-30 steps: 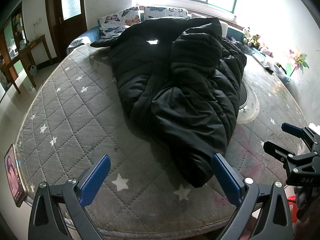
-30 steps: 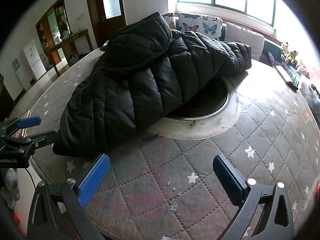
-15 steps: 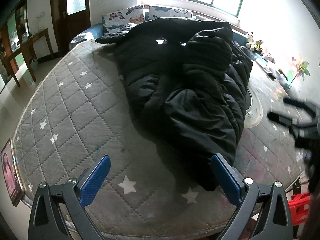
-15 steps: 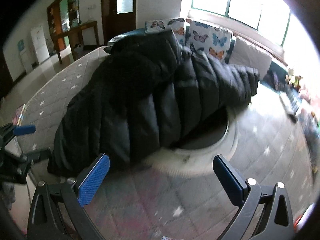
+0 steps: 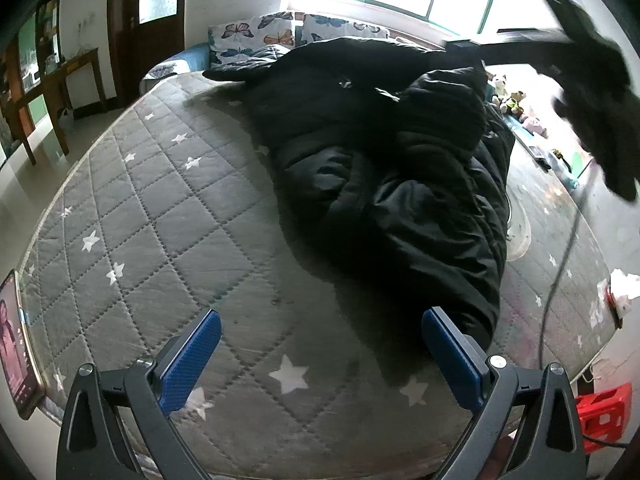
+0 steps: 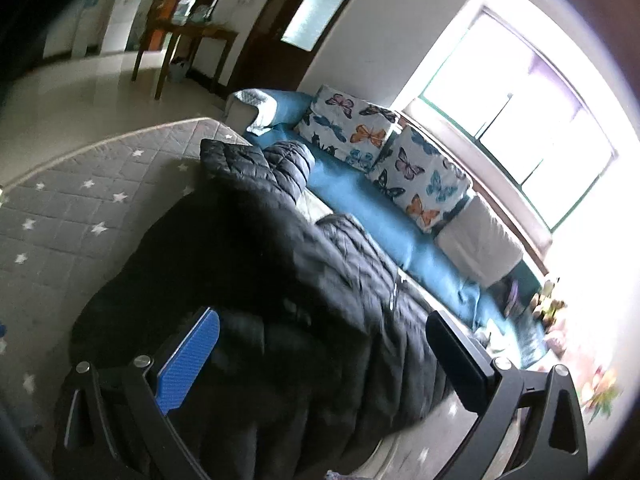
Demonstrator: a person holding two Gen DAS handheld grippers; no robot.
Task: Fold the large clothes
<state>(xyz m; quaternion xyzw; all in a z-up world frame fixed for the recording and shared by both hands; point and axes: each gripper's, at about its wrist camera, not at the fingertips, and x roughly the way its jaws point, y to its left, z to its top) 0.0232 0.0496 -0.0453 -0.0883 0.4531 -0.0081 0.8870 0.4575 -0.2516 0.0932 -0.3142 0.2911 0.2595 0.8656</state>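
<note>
Swinging up and across since the frame 1 second ago, the right gripper (image 6: pixel 320 354) has left the bare quilting near the table's edge and now hangs tilted over the black puffer jacket (image 6: pixel 256 280), its camera rolled so the window and sofa slant across the view. Its jaws stand wide apart with nothing between them; the jacket lies below them, and whether a fingertip touches the fabric I cannot tell, since that view is blurred by motion. In the left wrist view the same arm shows as a dark blurred shape high at the right. The left gripper (image 5: pixel 320 354) has barely shifted: it hovers low over the near edge of the grey star-quilted cover (image 5: pixel 168 216), jaws released and empty, just beside the jacket's near hem.

That jacket (image 5: pixel 400 184) lies rumpled lengthwise down the middle of the cover, one sleeve heaped on its body, its far end reaching toward the butterfly cushions (image 6: pixel 384 160) on the blue sofa (image 6: pixel 360 208). I judge the right gripper is heading for a far sleeve or shoulder while the left waits by the hem, so both ends can be pulled flat before folding. A phone (image 5: pixel 16 344) rests at the cover's left rim.
</note>
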